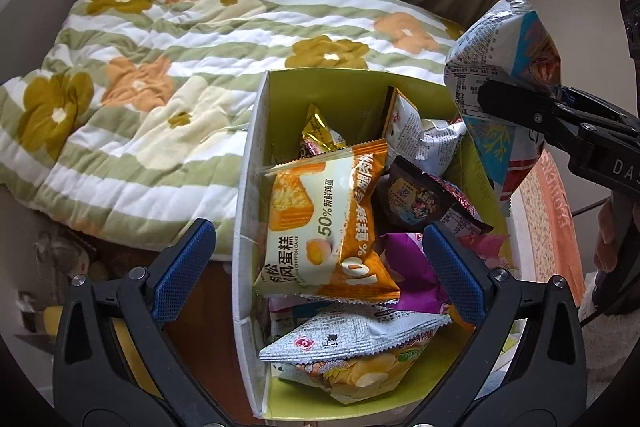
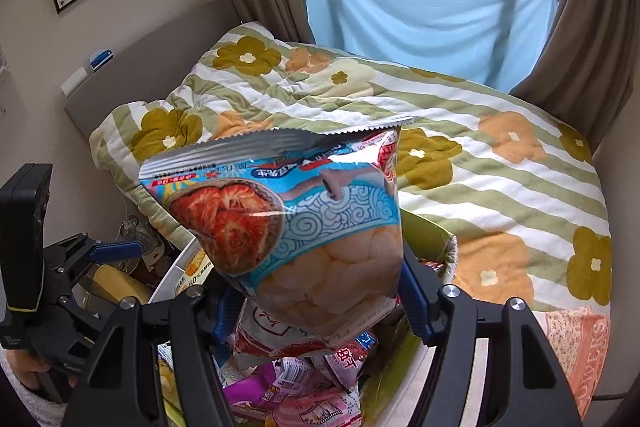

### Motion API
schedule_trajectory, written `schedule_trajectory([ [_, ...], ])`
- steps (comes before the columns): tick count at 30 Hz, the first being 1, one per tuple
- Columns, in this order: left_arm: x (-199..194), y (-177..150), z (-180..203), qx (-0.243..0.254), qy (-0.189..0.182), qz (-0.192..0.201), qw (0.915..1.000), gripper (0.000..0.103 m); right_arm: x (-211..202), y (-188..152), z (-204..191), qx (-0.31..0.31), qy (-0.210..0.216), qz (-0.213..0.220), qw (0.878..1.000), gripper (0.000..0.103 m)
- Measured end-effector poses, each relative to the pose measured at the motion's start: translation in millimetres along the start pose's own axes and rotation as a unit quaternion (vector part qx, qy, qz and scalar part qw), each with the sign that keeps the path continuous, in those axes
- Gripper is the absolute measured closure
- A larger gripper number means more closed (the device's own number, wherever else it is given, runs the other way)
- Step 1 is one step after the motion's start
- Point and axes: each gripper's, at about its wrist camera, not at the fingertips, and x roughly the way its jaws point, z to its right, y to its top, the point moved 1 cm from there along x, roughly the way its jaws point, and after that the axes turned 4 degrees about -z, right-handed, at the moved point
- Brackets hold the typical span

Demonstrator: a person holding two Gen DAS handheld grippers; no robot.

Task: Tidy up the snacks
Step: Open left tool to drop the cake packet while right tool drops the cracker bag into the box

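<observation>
A white cardboard box (image 1: 246,187) with a green lining holds several snack packets. An orange chiffon cake packet (image 1: 328,219) lies on top of the pile, with a silver chip packet (image 1: 352,343) below it and a dark packet (image 1: 424,203) to its right. My left gripper (image 1: 320,255) hovers over the box, open wide; the cake packet sits between its blue pads (image 1: 184,267) untouched. My right gripper (image 2: 320,299) is shut on a puffy blue shrimp-chip bag (image 2: 304,223), held upright above the box's right side (image 1: 508,59).
The box rests against a bed with a green-striped flowered quilt (image 1: 160,67). An orange patterned cloth (image 1: 548,223) lies to the right. Brown curtains (image 2: 592,7) and a light blue sheet (image 2: 420,7) hang behind. Clutter fills the gap left of the box (image 1: 80,267).
</observation>
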Motion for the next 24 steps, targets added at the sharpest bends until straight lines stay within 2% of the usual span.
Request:
schedule_trajectory([
  [4,-1.1,1.0,-6.5,-0.013,-0.002,0.002,0.9999,0.0,12.9,7.0,-2.7,-0.01,-0.005,-0.003,1.0,0.036],
  [8,-0.2,0.4,-9.6,-0.016,0.003,0.0,0.9999,0.0,16.0,7.2,-3.6,-0.005,0.006,0.005,1.0,0.017],
  [11,1.4,-2.3,-11.8,-0.021,0.001,-0.003,0.9998,0.0,16.0,4.0,-4.8,-0.001,0.016,0.008,1.0,0.016],
  [17,2.0,-6.4,-10.9,-0.021,-0.005,-0.006,0.9997,0.0,13.8,-0.3,-6.0,0.005,0.01,0.002,1.0,0.016],
  [24,-9.7,-10.0,-3.2,-0.001,-0.012,0.002,0.9999,0.0,-11.9,-10.9,-7.8,0.02,-0.006,0.015,1.0,0.016],
])
